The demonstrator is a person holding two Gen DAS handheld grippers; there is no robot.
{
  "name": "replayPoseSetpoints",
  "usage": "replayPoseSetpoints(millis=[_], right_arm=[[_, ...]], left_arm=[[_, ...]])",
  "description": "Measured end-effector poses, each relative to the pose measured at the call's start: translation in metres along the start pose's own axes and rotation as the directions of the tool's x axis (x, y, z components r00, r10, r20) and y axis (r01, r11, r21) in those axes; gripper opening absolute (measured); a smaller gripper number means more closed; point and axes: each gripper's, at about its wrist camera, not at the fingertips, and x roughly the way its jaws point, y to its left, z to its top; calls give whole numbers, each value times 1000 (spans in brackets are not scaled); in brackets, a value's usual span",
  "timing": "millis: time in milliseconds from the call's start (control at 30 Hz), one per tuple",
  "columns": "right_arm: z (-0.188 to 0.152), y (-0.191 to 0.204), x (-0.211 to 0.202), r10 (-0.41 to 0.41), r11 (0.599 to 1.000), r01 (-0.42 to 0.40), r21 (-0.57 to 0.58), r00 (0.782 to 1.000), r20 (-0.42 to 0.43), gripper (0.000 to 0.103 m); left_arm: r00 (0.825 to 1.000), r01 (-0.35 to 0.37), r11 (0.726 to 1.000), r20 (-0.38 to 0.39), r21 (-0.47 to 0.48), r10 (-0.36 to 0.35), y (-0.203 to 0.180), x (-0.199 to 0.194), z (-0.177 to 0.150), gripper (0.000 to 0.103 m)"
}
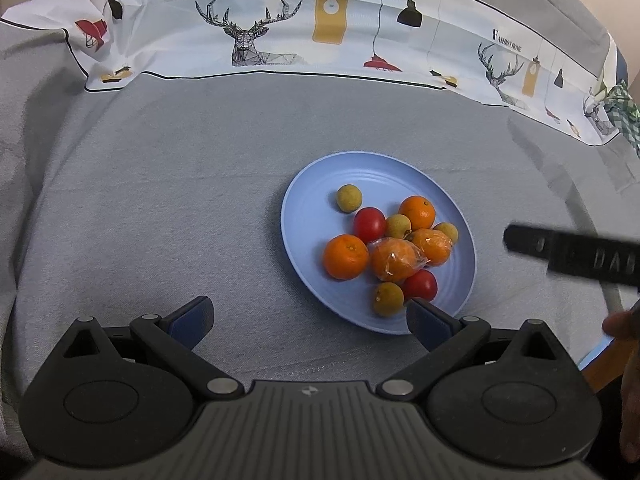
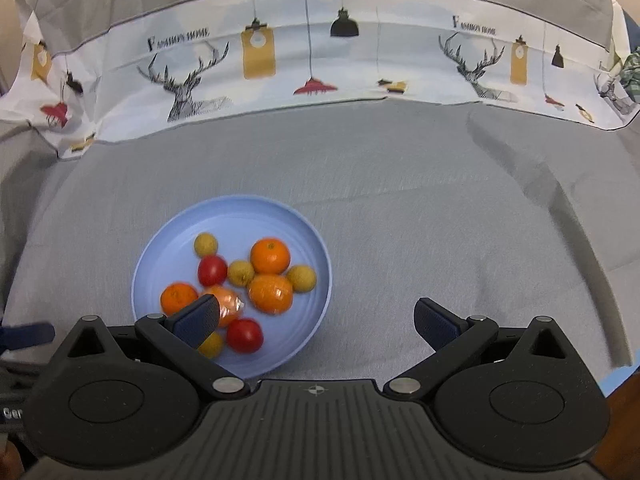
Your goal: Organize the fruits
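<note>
A light blue plate (image 1: 312,184) (image 2: 248,216) on a grey cloth holds several fruits: bare oranges (image 1: 345,256) (image 2: 270,256), plastic-wrapped oranges (image 1: 394,260) (image 2: 271,293), red tomatoes (image 1: 369,224) (image 2: 244,335) and small yellow-brown longans (image 1: 349,198) (image 2: 206,244). My left gripper (image 1: 308,320) is open, near the plate's front-left edge, nothing between its fingers. My right gripper (image 2: 316,322) is open too, by the plate's front right. Its left finger (image 2: 198,322) overlaps the near fruits in the view. Part of the right gripper's body (image 1: 572,254) shows at the right of the left wrist view.
A grey cloth (image 1: 180,200) (image 2: 440,220) covers the table. A white printed cloth with deer and lamps (image 1: 256,36) (image 2: 320,60) runs along the back. A hand (image 1: 624,324) shows at the right edge.
</note>
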Motion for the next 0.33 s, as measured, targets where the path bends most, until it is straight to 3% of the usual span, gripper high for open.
replayPoseSetpoints(millis=[333], right_arm=[[48,-42,34,1,998,-6,70,998,68,102]], left_arm=[[999,21,1000,38,18,-22,-2,-5,4,103]])
